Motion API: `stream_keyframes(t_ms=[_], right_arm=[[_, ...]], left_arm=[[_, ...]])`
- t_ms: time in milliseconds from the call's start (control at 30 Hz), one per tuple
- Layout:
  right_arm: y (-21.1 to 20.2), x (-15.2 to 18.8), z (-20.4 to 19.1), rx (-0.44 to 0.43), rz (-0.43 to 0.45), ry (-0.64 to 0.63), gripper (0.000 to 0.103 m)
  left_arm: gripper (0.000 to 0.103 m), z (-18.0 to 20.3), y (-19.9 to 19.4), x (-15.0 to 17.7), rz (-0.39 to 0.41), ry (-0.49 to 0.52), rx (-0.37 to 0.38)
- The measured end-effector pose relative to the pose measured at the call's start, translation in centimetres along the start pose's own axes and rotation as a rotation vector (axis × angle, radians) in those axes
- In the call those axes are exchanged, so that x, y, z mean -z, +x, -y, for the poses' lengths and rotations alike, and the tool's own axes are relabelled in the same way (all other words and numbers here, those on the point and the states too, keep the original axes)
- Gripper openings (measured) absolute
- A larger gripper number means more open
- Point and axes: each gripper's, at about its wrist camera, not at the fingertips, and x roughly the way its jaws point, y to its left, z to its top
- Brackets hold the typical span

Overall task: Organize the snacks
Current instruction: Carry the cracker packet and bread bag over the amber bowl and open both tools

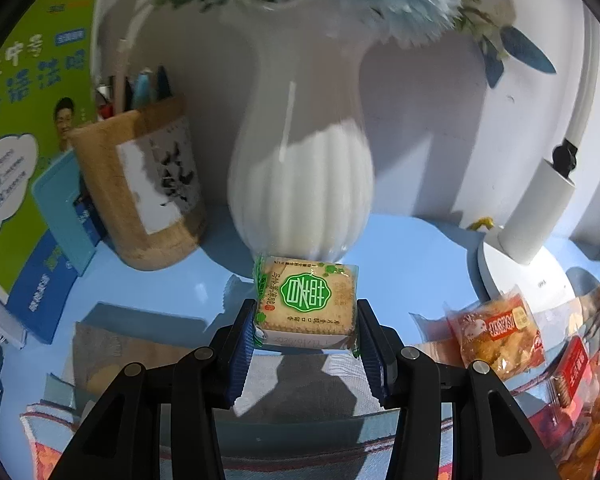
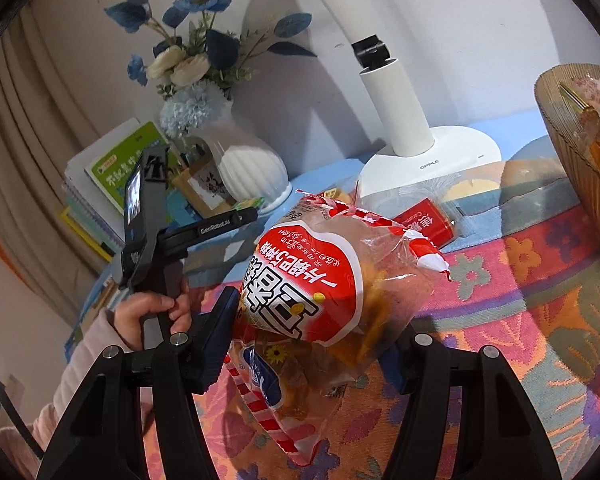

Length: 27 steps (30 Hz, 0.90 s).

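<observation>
Left gripper (image 1: 306, 344) clamps a square cracker pack (image 1: 306, 304), clear wrap with green logo, held off the blue desk in front of the white vase (image 1: 300, 152). Right gripper (image 2: 312, 344) pinches a red-and-white bread bag (image 2: 328, 292), contents brown, above the patterned cloth (image 2: 520, 320).
</observation>
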Motion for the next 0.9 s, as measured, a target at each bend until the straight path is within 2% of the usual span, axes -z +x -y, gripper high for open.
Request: stream_keyframes(t_ms=[133,267,400,467,667,900], right_arm=[[0.2,-0.1,0.3,-0.009,0.003,0.008,0.061],[-0.4,-0.1,0.3,-0.032,0.025,0.012,0.061],[-1.0,-0.1,0.9,-0.062,0.033,0.035,0.061],[-1.6,-0.1,1.2,-0.089,0.039,0.059,0.061],[-4.9,-0.7,1.3,-0.141,0.116,0.078,0.061],[-9.9,-4.2,1.2,-0.222,0.172,0.077,0.062]], left_arm=[[0.046,-1.0,0.5,-0.1,-0.027,-0.053,-0.042],[0.046,-1.3,-0.8,0.4,0.004,-0.073,-0.079],[0.046,-1.1,-2.5,2.8,-0.022,-0.115,-0.026],[0.046,-1.0,-3.9,4.1,-0.025,-0.131,-0.026],[0.046,1.2,-7.6,5.7,-0.026,-0.065,-0.069],[0.046,6.8,-13.5,3.3,0.002,0.036,-0.065]])
